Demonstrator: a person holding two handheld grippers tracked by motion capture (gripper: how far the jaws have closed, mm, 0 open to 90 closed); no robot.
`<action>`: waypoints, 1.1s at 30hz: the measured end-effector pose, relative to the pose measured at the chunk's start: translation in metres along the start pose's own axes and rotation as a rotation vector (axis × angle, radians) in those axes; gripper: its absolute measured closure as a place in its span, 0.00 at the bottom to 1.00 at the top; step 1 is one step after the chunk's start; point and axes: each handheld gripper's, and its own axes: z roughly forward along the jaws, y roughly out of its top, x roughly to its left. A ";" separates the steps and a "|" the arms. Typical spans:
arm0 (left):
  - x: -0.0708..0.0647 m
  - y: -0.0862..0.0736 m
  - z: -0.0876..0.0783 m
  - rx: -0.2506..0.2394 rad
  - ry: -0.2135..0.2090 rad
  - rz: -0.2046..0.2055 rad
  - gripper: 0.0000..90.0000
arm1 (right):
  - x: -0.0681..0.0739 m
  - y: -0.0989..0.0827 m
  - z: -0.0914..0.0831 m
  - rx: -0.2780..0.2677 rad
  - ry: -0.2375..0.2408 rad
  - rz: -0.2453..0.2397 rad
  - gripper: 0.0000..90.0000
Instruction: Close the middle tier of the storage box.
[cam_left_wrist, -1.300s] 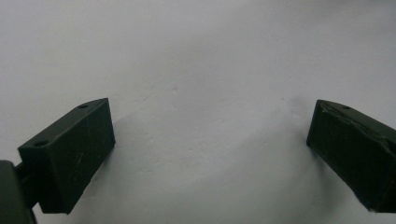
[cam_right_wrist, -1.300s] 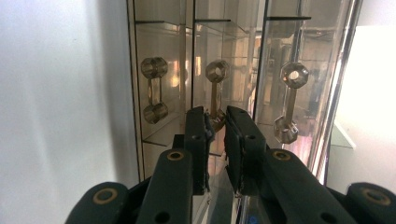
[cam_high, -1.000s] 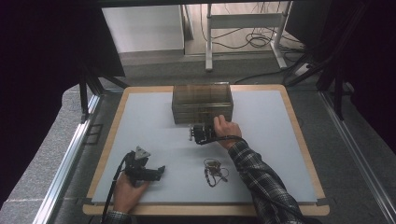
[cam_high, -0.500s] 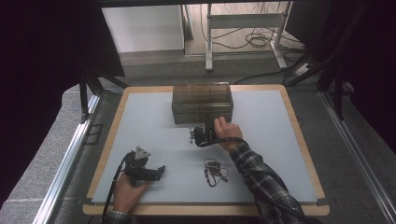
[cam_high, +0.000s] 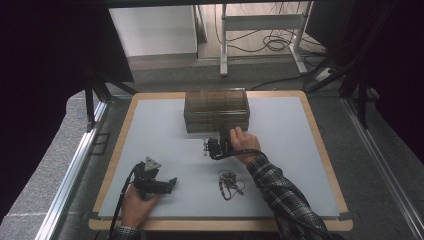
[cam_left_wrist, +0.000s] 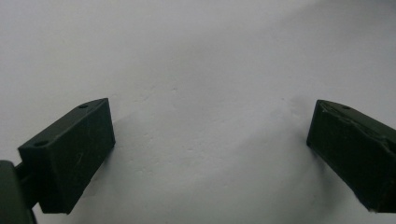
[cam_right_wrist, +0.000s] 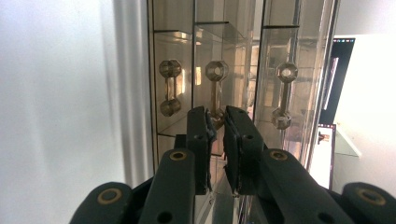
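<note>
Nothing has moved since the earlier frames. The right gripper (cam_right_wrist: 215, 122), at frame centre in the high view, has its fingers clamped on the middle handle (cam_right_wrist: 216, 91) of the drawer box (cam_high: 216, 109). A straight pull toward the person comes next. The left gripper (cam_high: 172, 183), lower left, rests with fingers apart on the tabletop (cam_high: 150, 130). No writing is legible.

Black claws (cam_right_wrist: 215, 123), brass-ringed screws, plaid sleeve (cam_high: 285, 195), trailing black cable (cam_high: 120, 205)
</note>
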 end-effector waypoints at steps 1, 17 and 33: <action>0.000 0.000 0.000 0.000 0.000 0.000 0.01 | 0.000 0.000 -0.001 0.003 0.005 -0.003 0.89; 0.000 0.000 0.000 0.000 0.000 0.000 0.01 | 0.003 0.000 -0.008 -0.008 0.001 -0.004 0.88; 0.000 0.000 0.000 0.000 0.000 0.000 0.01 | 0.002 -0.002 -0.012 -0.022 0.013 0.052 0.85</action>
